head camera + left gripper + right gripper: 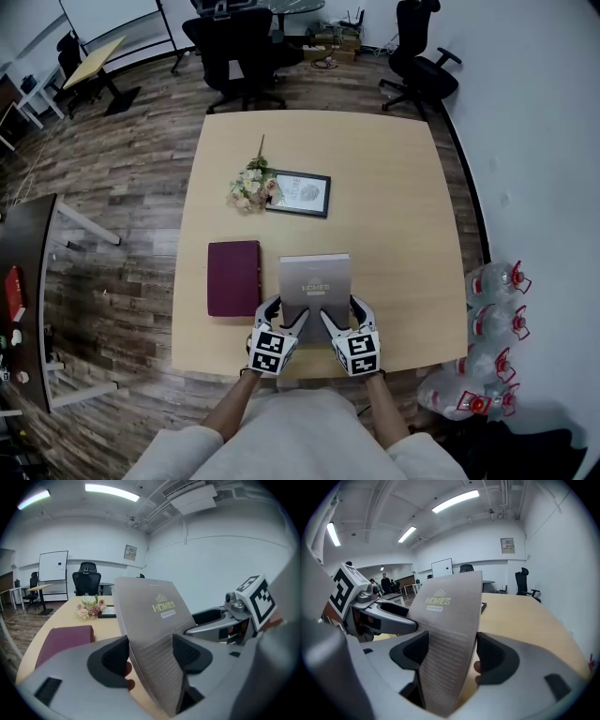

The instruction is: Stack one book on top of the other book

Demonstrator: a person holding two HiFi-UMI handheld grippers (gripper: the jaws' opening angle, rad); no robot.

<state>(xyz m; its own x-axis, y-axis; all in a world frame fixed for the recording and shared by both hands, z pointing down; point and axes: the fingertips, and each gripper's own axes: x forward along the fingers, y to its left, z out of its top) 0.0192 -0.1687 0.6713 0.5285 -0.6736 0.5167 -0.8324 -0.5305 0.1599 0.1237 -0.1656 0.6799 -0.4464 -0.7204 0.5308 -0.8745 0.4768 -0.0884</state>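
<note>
Tools grip grey bk, maroon bk head/L views

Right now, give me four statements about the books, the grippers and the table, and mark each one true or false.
1. The left gripper and the right gripper both grip the grey book. True.
2. The maroon book lies on top of the grey book. False: it lies flat on the table, to the grey book's left.
3. The flowers lie beside the picture frame. True.
4. The water bottles stand on the table. False: they are off the table, to its right.
</note>
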